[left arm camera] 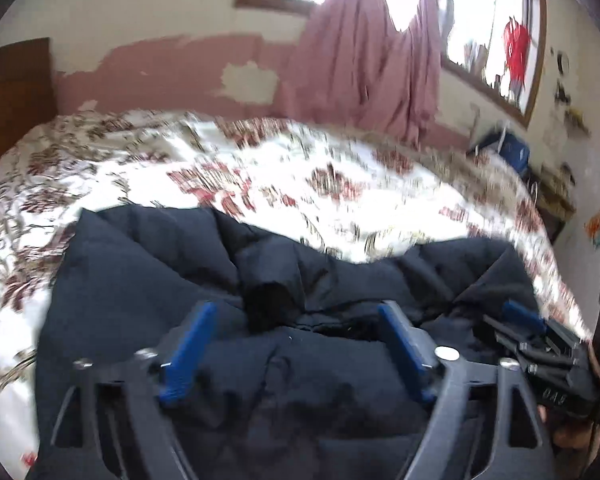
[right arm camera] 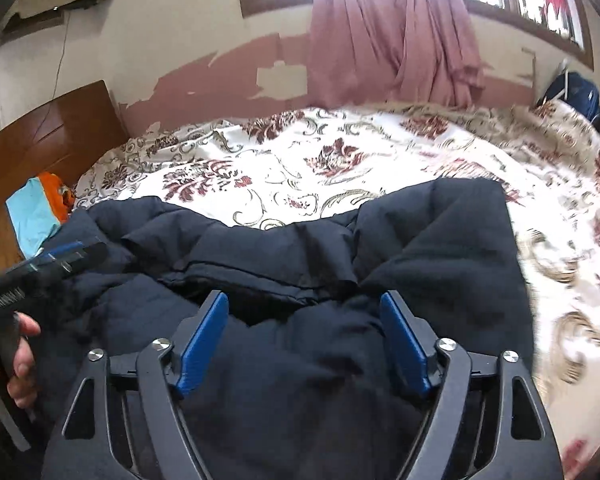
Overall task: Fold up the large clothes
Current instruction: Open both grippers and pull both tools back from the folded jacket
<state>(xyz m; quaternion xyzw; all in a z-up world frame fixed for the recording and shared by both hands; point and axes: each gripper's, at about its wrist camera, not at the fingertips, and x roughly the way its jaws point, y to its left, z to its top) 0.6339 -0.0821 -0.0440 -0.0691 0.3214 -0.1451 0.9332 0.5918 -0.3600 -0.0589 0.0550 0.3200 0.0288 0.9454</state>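
A dark navy padded jacket (left arm camera: 140,280) (right arm camera: 440,260) lies bunched on the floral bed cover (left arm camera: 260,176) (right arm camera: 300,160), partly folded over itself. In the left wrist view my left gripper (left arm camera: 296,312) hangs just above the jacket with its blue pads (left arm camera: 188,344) wide apart and no fabric pinched between them. My right gripper (right arm camera: 304,300) is likewise open over the jacket's middle, its blue pads (right arm camera: 404,344) clear of the cloth. Each gripper also shows in the other's view: the right gripper (left arm camera: 528,320) at the right edge, the left gripper (right arm camera: 72,250) at the left, held by a hand (right arm camera: 24,364).
A wooden headboard (right arm camera: 52,128) stands at the left with an orange and light-blue item (right arm camera: 40,208) beside it. A pink curtain (right arm camera: 392,32) hangs below the windows behind the bed. A blue bag (right arm camera: 572,92) sits at the far right corner.
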